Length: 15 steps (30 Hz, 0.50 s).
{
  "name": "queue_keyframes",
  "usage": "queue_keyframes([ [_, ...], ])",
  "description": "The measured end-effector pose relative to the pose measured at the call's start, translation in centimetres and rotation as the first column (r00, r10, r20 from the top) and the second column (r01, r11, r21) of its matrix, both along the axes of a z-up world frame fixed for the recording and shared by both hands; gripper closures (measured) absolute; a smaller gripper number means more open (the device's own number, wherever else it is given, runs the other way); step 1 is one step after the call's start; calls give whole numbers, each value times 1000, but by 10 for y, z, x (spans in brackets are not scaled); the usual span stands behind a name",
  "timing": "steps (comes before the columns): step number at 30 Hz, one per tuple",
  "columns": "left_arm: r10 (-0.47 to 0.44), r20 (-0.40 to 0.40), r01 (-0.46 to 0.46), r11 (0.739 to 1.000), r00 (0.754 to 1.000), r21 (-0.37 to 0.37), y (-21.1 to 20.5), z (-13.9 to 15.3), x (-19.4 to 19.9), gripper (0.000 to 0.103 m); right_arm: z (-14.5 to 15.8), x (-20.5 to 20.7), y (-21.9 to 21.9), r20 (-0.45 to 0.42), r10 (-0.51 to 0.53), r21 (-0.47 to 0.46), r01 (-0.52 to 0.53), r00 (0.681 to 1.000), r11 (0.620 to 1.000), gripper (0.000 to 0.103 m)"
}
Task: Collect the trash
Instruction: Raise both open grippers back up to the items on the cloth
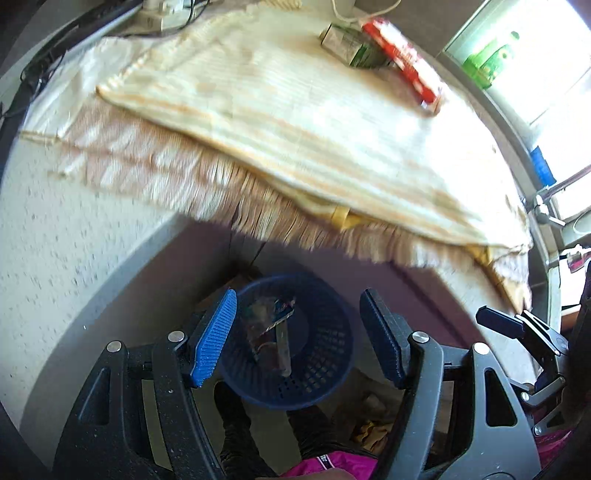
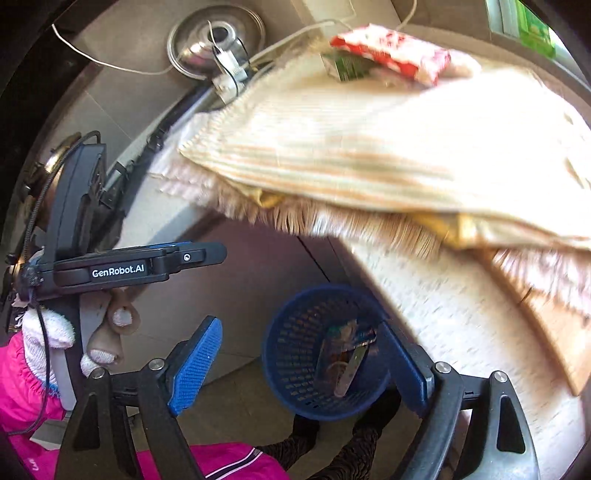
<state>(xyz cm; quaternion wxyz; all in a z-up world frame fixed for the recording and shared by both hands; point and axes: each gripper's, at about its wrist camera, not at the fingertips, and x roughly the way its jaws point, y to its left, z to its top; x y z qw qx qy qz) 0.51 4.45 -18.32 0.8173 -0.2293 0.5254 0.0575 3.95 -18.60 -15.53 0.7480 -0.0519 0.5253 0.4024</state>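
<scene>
A blue plastic basket (image 1: 317, 373) stands on the floor below the table edge, with several wrappers (image 1: 273, 325) inside; it also shows in the right wrist view (image 2: 295, 369) with its wrappers (image 2: 347, 350). My left gripper (image 1: 299, 336) is open and empty, held above the basket. My right gripper (image 2: 303, 365) is open and empty, also above the basket. On the table's far side lie a red and white packet (image 1: 402, 51) and a green carton (image 1: 351, 44), both seen in the right wrist view, the packet (image 2: 391, 51) over the carton (image 2: 351, 64).
A striped fringed cloth (image 1: 288, 122) covers the table (image 1: 55, 229). Cables and a power strip (image 1: 162, 11) lie at the far edge. A metal lid (image 2: 214, 37) sits beyond the table. My left gripper's body (image 2: 122, 266) shows at left. The person's legs (image 1: 236, 417) stand near the basket.
</scene>
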Motion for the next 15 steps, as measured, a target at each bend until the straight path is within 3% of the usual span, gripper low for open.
queue_keyframes([
  [8,29,97,-26,999,995,-30,-3,47,40,32,47,40,-13,64,-13,64,9,998,998,13],
  [15,37,161,-32,999,986,-35,-11,74,77,32,68,80,-28,97,-38,102,28,995,994,12],
])
